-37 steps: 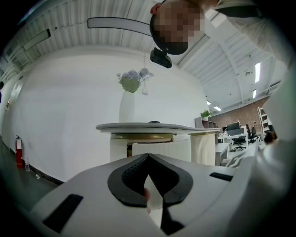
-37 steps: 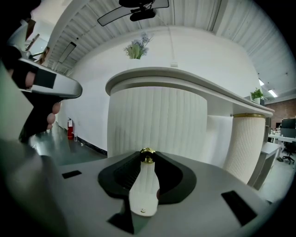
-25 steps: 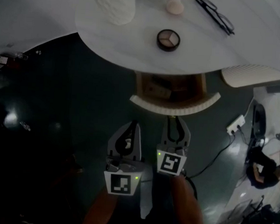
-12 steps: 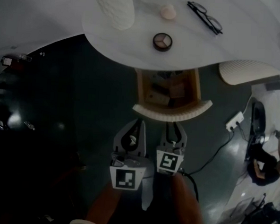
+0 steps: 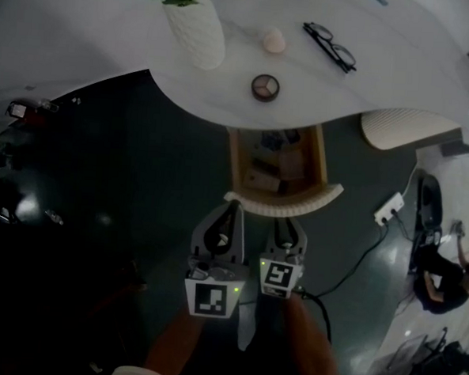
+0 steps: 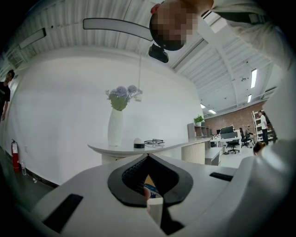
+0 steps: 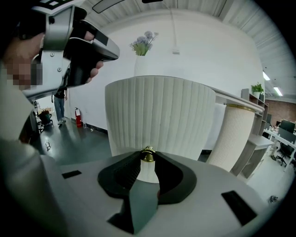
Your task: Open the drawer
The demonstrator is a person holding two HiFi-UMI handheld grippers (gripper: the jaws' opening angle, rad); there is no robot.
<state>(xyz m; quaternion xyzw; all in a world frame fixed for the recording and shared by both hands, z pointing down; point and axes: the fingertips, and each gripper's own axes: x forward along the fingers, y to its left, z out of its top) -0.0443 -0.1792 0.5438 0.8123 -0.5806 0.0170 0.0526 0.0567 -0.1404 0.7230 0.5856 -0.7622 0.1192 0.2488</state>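
The drawer point(image 5: 285, 202), drawn out from under the desk's point(image 5: 224, 91) front edge, is held by its brass knob point(image 7: 147, 154), pinched at the tips of the right gripper point(image 5: 287, 224), the left gripper point(image 5: 234, 208) being closed and empty; the knob may be lost if the pull is angled downward.

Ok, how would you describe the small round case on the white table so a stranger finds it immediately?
On the curved white tabletop, find the edge above the open wooden drawer. The small round case lies nearest that edge, with the white ribbed vase and black-framed glasses further back. Only it has a dark rim and three beige shades; the pale round object behind it is plain.
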